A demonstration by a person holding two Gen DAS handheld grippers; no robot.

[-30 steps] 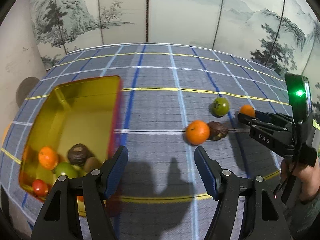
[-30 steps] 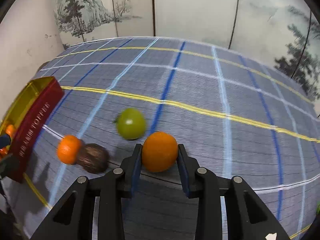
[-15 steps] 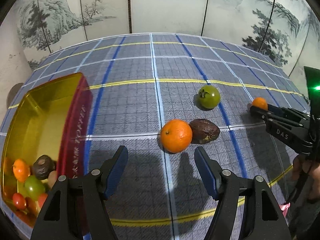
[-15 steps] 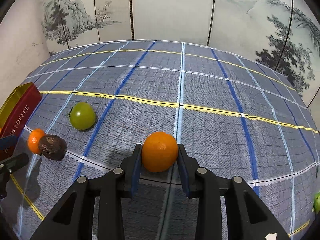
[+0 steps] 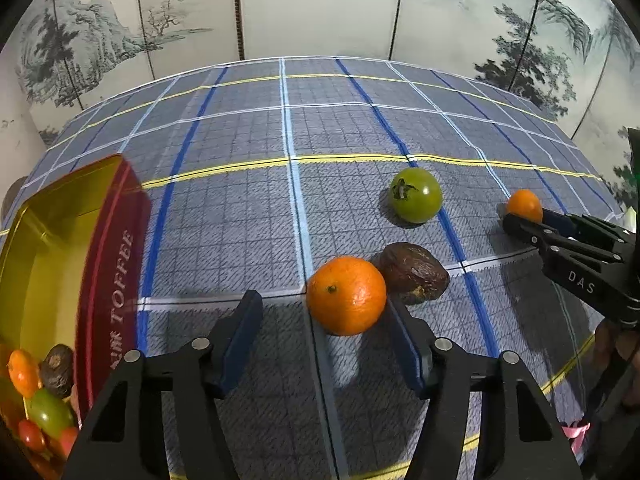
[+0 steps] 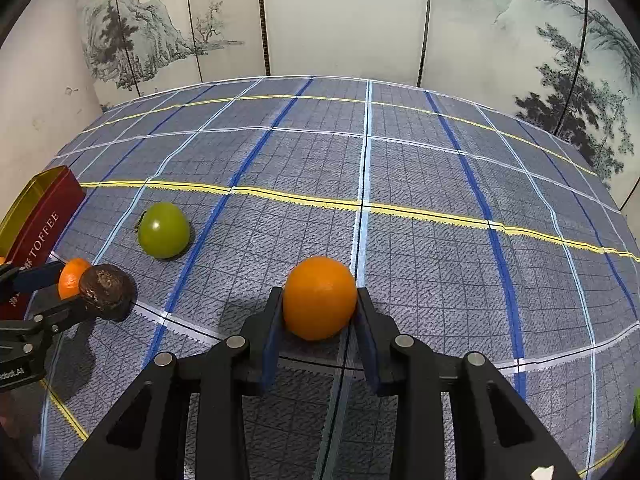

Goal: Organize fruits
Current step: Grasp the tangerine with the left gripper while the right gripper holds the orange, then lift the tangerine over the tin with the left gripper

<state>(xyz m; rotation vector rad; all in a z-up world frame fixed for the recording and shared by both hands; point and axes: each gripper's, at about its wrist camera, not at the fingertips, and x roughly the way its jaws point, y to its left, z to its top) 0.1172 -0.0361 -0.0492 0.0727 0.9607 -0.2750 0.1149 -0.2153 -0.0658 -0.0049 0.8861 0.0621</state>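
The left tool (image 5: 320, 320) points steeply down at the tabletop (image 5: 248, 208), its jaws closing around a mandarin (image 5: 346, 295) that sits between the blue pads; the right-hand pad is at the fruit's side, the left-hand pad stands clear of it, so nothing is clamped yet. Touching the mandarin on its far right side lies a dark brown wrinkled fruit (image 5: 414, 278), close enough to crowd that pad. Beyond the mandarin, apart from it, rests a green tomato (image 5: 416, 195). Well to the mandarin's left stands the red and gold toffee tin (image 5: 114, 272), with small orange, brown, green and red fruits piled in its near corner (image 5: 38, 396).

The right tool (image 6: 320, 312) also tilts downward and is clamped on a smooth orange (image 6: 319, 298), both pads pressed against its sides. It is seen to the right of the mandarin and further back, with part of a hand (image 5: 616, 356) behind it. Around the orange the checked cloth is bare; the green tomato and the brown fruit lie off to its left.
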